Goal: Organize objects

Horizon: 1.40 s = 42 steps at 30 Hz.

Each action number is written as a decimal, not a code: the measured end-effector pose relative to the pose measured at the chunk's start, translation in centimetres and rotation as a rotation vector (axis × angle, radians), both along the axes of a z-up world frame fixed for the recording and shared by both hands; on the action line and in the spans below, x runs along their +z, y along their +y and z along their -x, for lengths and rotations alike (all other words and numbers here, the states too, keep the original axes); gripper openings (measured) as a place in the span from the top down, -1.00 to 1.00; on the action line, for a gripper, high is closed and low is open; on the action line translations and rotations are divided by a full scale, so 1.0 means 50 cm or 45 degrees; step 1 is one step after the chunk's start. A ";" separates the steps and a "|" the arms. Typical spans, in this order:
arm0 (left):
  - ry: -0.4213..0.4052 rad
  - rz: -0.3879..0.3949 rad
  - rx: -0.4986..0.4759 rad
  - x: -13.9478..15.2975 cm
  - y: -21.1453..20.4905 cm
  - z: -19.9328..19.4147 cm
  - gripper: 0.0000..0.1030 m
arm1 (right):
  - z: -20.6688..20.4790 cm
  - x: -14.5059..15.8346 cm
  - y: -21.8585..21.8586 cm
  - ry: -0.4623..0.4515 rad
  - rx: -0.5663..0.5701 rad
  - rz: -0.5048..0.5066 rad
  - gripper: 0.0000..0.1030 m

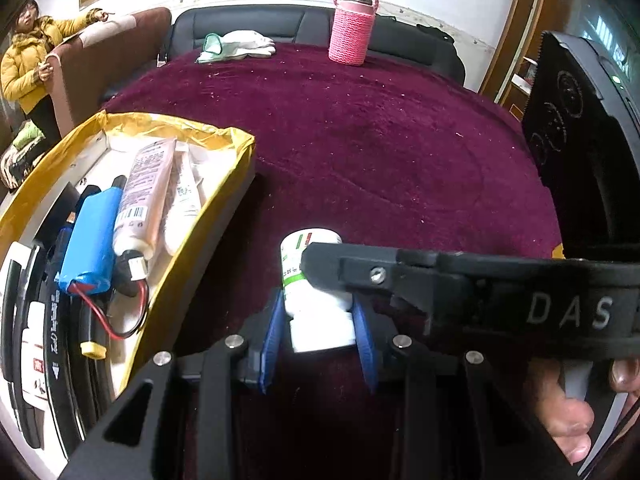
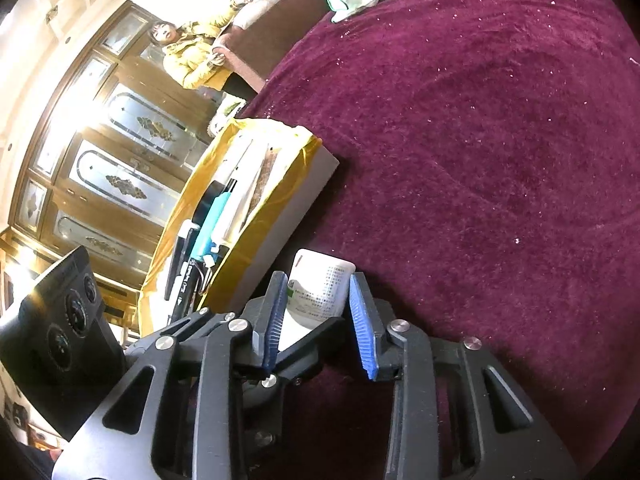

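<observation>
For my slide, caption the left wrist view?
Left claw grips a white bottle beside the yellow-lined box.

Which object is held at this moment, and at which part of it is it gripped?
The white medicine bottle is held by both grippers: the left gripper clamps its cap end, and the right gripper closes on its labelled body.
</observation>
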<state>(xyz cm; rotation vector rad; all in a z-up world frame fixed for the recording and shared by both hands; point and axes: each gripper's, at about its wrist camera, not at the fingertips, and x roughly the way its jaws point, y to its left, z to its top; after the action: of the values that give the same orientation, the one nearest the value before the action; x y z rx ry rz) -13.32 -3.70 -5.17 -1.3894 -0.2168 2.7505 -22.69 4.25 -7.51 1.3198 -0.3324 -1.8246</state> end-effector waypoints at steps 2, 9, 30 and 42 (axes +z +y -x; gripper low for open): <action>-0.008 -0.049 0.017 -0.003 -0.013 -0.002 0.31 | 0.000 0.003 0.002 0.004 -0.001 0.010 0.57; 0.037 -0.124 0.062 -0.013 -0.031 0.000 0.35 | 0.002 0.001 -0.001 0.005 0.025 0.024 0.69; 0.057 -0.248 0.046 -0.016 -0.046 0.006 0.36 | -0.003 -0.012 -0.010 -0.001 0.050 0.004 0.29; 0.058 -0.257 0.061 -0.017 -0.052 0.007 0.36 | -0.015 0.002 -0.032 0.097 0.056 -0.072 0.29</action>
<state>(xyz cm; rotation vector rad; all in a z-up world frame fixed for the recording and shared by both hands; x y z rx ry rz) -13.69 -6.32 -6.01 -1.2855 -0.5160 2.7036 -21.94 2.67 -7.39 1.2827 -0.2106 -1.8537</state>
